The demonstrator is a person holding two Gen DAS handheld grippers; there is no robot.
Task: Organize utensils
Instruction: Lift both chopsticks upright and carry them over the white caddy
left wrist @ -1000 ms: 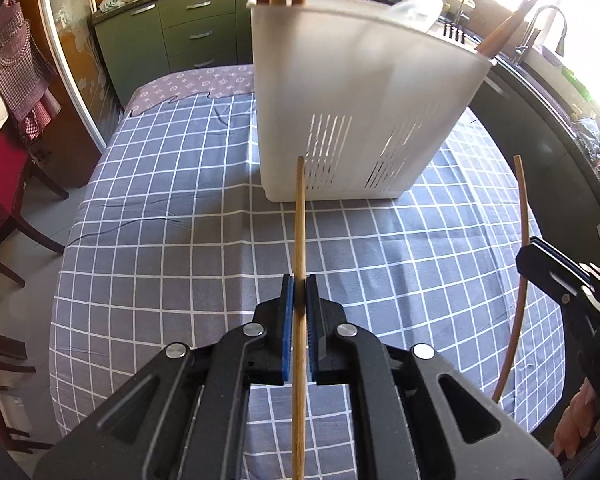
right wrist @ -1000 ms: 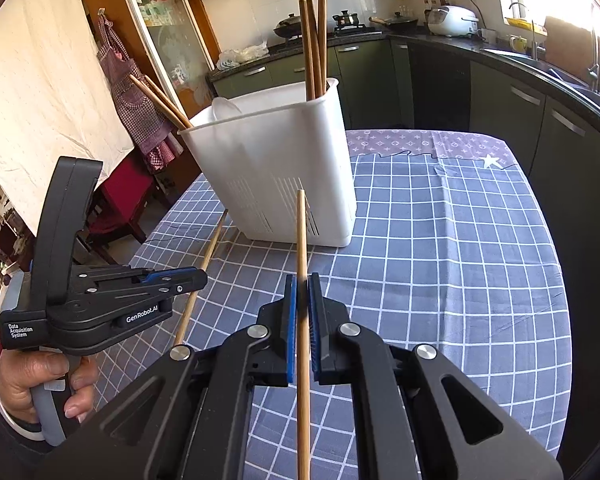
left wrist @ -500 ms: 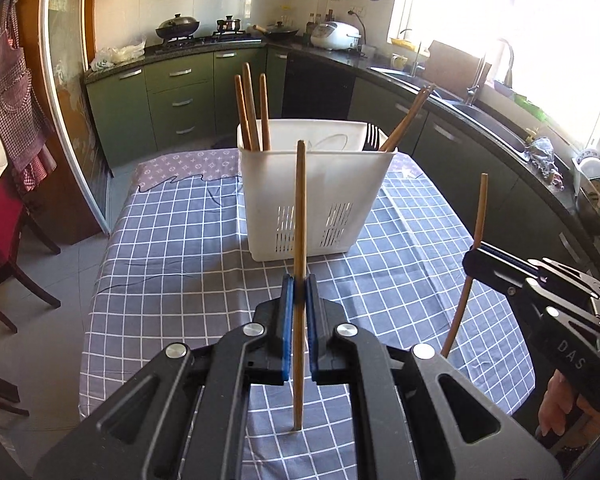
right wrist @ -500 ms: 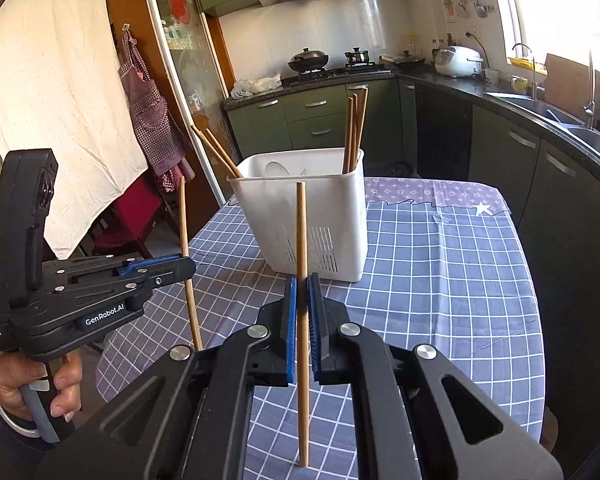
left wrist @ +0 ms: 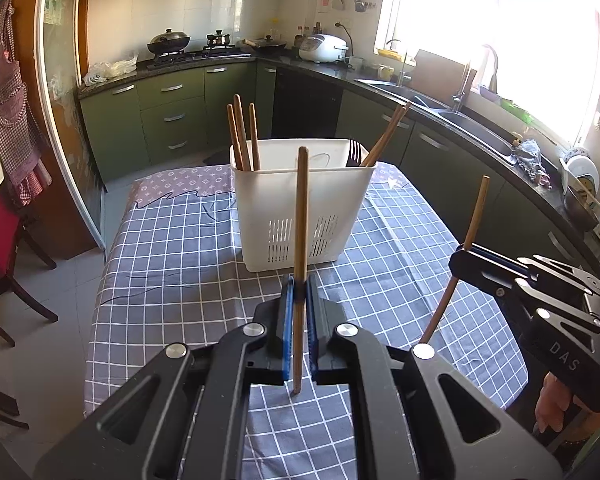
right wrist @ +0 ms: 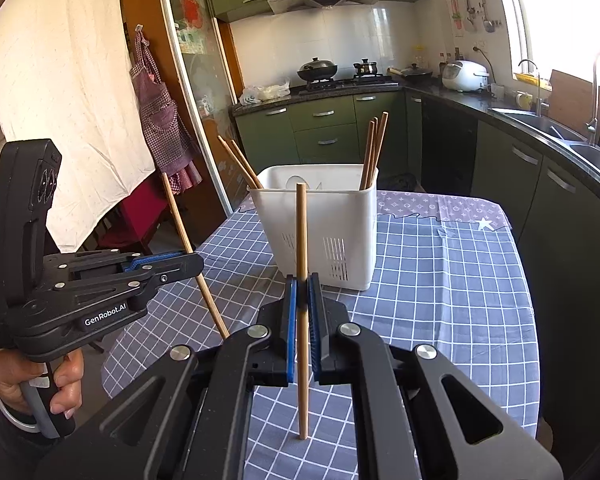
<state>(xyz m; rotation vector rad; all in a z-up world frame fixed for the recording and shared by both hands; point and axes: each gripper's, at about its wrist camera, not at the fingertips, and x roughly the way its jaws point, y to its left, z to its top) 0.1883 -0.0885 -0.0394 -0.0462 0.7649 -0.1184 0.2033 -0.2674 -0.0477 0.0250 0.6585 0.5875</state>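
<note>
A white slotted utensil holder [left wrist: 300, 208] stands on the checked tablecloth, also in the right wrist view [right wrist: 320, 224]. Several wooden chopsticks lean in its corners [left wrist: 242, 136] [right wrist: 374, 148], with a dark fork [left wrist: 354, 152]. My left gripper [left wrist: 298, 296] is shut on one upright wooden chopstick [left wrist: 300, 216], held above the table in front of the holder. My right gripper [right wrist: 302, 296] is shut on another upright chopstick [right wrist: 301, 240]. Each gripper shows in the other's view, the right gripper [left wrist: 460, 256] at right, the left gripper [right wrist: 196, 262] at left.
The table [left wrist: 172, 248] has a grey-blue checked cloth and drops off at its edges. Red chairs [left wrist: 0, 248] stand to the left. Green cabinets [left wrist: 172, 112] and a dark counter with a sink [left wrist: 460, 116] run behind and to the right.
Both grippers have risen and drawn back from the holder, each still holding its chopstick, which now stands upright. The holder looks smaller and farther off.
</note>
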